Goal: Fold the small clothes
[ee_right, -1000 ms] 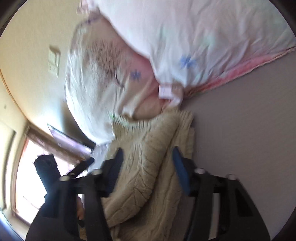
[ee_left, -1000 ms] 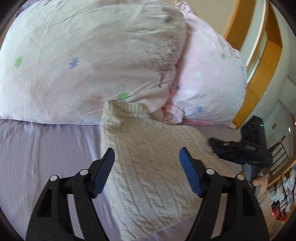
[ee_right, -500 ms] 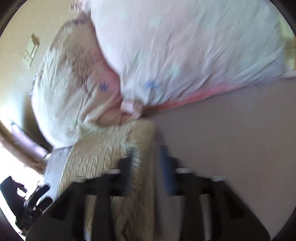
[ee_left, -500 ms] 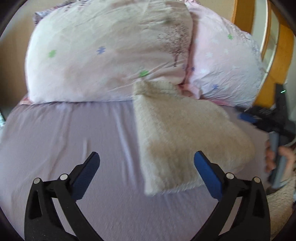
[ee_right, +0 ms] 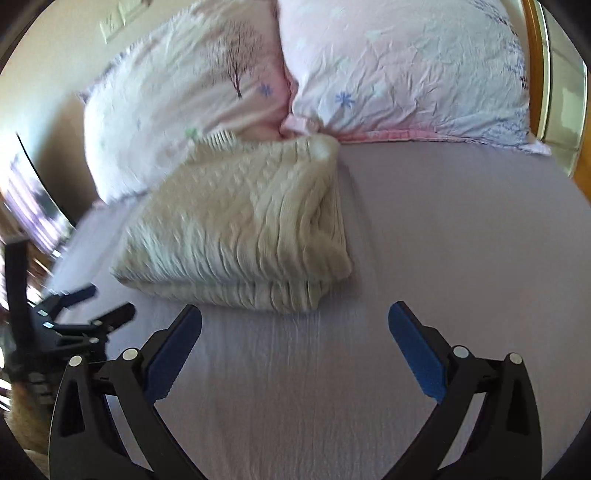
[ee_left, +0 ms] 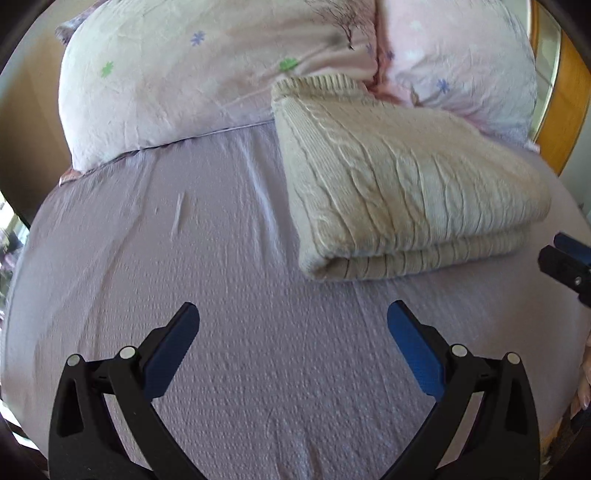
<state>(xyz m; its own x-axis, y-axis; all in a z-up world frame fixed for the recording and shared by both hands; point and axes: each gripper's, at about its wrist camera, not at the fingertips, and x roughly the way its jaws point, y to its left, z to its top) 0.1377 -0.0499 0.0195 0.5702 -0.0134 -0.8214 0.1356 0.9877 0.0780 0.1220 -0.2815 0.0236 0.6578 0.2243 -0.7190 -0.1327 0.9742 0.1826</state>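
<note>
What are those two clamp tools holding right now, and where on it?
Nothing. The left tool and right tool are both open over the bare sheet, short of the folded sweater.

bed: lilac sheet | folded sweater, two pillows

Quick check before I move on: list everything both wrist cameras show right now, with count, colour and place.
knit sweater: one, cream, folded flat on the bed, far edge against the pillows.
pillows: two, pale pink with small flower and tree prints, side by side at the head of the bed.
bed sheet: one, lilac, covering the mattress.
wooden frame: orange-brown, far right beyond the bed.
wall switch plate: one, pale, on the wall upper left.
left gripper: black, blue pads, open over bare sheet.
right gripper: black, blue pads, open, just short of the sweater.
</note>
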